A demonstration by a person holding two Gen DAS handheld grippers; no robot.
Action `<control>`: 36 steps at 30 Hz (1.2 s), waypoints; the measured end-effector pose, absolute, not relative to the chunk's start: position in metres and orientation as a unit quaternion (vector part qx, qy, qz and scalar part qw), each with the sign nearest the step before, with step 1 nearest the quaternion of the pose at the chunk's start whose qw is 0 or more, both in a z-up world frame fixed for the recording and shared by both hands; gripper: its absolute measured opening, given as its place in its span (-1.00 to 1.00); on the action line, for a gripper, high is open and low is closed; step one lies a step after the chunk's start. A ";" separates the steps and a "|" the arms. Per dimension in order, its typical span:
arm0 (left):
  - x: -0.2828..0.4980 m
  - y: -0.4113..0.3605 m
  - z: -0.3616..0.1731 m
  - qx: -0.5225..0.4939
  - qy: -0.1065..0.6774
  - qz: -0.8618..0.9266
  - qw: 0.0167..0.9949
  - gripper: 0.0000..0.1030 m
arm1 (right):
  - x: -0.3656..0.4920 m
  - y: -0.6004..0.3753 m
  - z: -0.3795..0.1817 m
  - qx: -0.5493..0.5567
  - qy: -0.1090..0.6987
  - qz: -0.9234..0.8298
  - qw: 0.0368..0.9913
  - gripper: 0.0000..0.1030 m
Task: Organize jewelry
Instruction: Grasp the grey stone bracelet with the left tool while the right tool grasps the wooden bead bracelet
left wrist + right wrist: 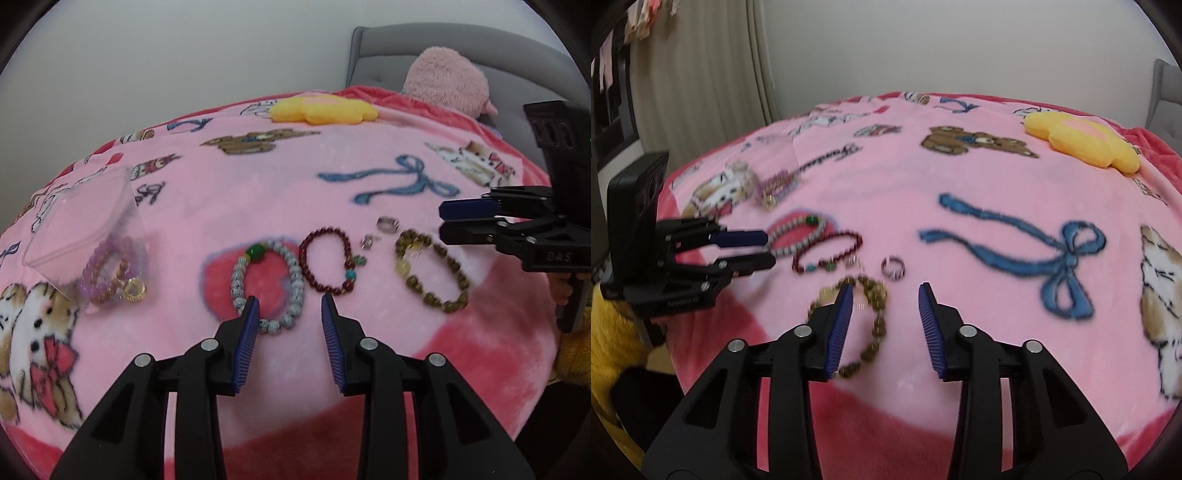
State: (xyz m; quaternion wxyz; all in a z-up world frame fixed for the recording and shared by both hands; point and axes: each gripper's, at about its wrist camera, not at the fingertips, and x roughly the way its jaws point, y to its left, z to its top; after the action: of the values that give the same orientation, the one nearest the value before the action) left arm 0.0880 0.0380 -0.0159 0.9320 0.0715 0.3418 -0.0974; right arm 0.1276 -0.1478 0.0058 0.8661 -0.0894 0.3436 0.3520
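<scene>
The left gripper (290, 301), jaws spread, straddles the near arc of the white speckled bead bracelet with a green bead (267, 284). Lower squarely and pinch one strand only. The clear plastic box (83, 236) lies left of it. The right gripper (886, 291), also spread, hovers over the olive-brown bead bracelet (870, 321).

The pink printed fleece blanket (295, 192) looks soft, matt and fuzzy. A clear plastic box (79, 236) is glossy and see-through. The grey-white speckled bead bracelet (267, 284) and dark red bead bracelet (328, 262) shine smoothly. The left tool (290, 301) is matt black plastic with ribbed blue pads (245, 343).
</scene>
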 end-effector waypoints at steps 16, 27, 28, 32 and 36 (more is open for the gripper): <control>0.092 0.032 -0.020 0.084 0.339 -0.095 0.932 -0.34 | 0.118 -0.135 -0.013 -0.139 0.356 0.351 0.855 -0.66; 0.096 0.016 -0.025 0.123 0.345 -0.093 0.926 -0.81 | 0.116 -0.133 -0.013 -0.145 0.354 0.355 0.853 -0.80; 0.096 0.016 -0.025 0.123 0.345 -0.091 0.926 -0.82 | 0.116 -0.133 -0.013 -0.144 0.353 0.355 0.853 -0.81; 0.095 0.018 -0.024 0.115 0.339 -0.090 0.929 -0.85 | 0.117 -0.136 -0.012 -0.134 0.351 0.358 0.855 -0.83; 0.091 0.020 -0.020 0.111 0.333 -0.089 0.932 -0.85 | 0.119 -0.141 -0.006 -0.114 0.348 0.357 0.860 -0.83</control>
State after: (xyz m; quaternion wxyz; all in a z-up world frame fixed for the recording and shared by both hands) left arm 0.0915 0.0203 -0.0200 0.9321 0.1110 0.3330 -0.0891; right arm 0.1186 -0.1412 -0.0065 0.8596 -0.1142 0.3475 0.3566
